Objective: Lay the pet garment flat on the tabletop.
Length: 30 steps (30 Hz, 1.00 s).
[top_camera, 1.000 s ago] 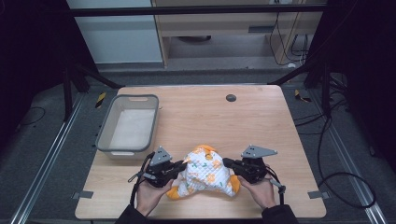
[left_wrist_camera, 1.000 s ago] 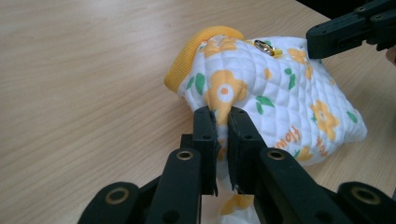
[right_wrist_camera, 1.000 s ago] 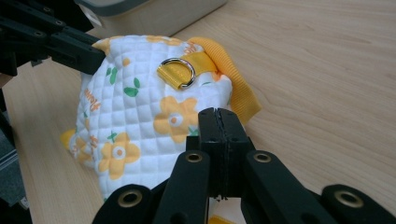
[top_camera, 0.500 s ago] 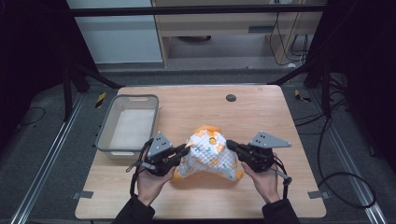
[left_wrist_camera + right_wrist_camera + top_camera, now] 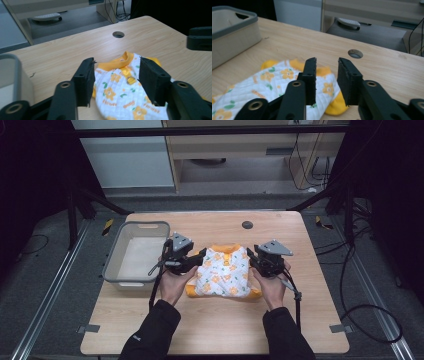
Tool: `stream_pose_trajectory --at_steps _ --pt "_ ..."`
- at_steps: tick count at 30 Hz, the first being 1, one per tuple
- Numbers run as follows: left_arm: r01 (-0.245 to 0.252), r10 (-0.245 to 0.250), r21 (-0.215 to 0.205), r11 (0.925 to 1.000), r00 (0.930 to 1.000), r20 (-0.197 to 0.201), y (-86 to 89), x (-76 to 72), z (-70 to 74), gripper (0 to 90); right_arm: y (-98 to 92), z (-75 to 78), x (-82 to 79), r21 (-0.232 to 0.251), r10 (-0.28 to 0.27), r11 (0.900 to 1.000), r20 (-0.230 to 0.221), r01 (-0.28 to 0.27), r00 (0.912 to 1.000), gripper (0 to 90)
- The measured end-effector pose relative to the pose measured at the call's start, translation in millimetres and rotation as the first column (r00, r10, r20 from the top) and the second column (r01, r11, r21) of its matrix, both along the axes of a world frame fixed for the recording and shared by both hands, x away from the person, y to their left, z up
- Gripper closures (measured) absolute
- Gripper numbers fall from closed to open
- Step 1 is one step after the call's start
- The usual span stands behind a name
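Both my grippers have carried the baby shirt (image 5: 223, 271) farther up the table (image 5: 210, 330) and laid it flat beside the grey bin (image 5: 116, 261). Left gripper (image 5: 198, 257) and right gripper (image 5: 251, 259) have just been opening, gripping nothing.

Grey bin (image 5: 136, 256) walling off the desk's (image 5: 300, 320) left side, flowered garment (image 5: 224, 272) flat at centre, bare wood open in front, behind and right, small round hole (image 5: 247, 225) near far edge

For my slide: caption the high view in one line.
Both open grippers, left gripper and right gripper, flank a white, orange-flowered quilted baby garment on the wooden table.
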<state>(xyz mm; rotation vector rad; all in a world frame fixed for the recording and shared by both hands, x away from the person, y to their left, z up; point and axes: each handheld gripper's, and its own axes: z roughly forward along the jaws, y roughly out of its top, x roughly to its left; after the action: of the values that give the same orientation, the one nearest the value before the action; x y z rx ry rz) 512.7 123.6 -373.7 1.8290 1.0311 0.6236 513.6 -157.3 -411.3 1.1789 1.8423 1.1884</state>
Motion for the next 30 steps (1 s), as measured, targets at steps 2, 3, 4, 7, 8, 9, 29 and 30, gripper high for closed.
stream_pose_trajectory --at_steps 2,3,4,7,8,9,29,30 --pt "-0.003 0.003 0.001 1.0000 1.0000 -0.002 10.5 -4.9 -2.6 43.0 -3.1 -1.4 -2.2 -0.008 0.008 1.000 -0.006 -0.008 1.0000 62.9" --pt "-0.003 0.003 0.000 1.0000 1.0000 -0.007 17.9 -9.0 -4.2 43.0 -6.8 -2.4 -5.1 -0.009 0.012 1.000 -0.006 -0.012 0.9999 61.7" --pt "-0.002 0.002 0.000 1.0000 1.0000 -0.006 20.9 -11.3 -5.1 41.4 -12.8 -3.3 -9.6 0.006 0.023 1.000 -0.014 -0.023 0.9996 59.5" --pt "0.007 -0.007 0.035 0.9994 1.0000 0.002 31.6 -22.6 -9.6 37.9 -24.9 -3.6 -23.6 0.010 0.050 0.999 -0.028 -0.049 0.9984 55.0" --pt "0.016 -0.015 0.044 0.9989 0.9998 -0.010 35.3 -26.5 -12.0 37.9 -24.9 -3.6 -23.6 0.010 0.050 0.999 -0.028 -0.049 0.9984 55.0" --pt "0.021 -0.020 0.046 0.9987 0.9996 -0.020 38.6 -30.3 -15.0 37.5 -31.4 -4.1 -32.5 0.017 0.069 0.998 -0.037 -0.068 0.9970 52.9" --pt "0.098 -0.073 0.173 0.9799 0.9865 -0.146 51.9 -66.6 -91.0 35.2 -47.4 -51.2 -81.4 -0.014 0.181 0.982 -0.190 -0.187 0.9650 44.6" --pt "0.100 -0.074 0.184 0.9779 0.9867 -0.145 51.4 -65.7 -93.4 35.2 -46.4 -53.9 -80.8 -0.016 0.186 0.981 -0.194 -0.192 0.9633 44.5"
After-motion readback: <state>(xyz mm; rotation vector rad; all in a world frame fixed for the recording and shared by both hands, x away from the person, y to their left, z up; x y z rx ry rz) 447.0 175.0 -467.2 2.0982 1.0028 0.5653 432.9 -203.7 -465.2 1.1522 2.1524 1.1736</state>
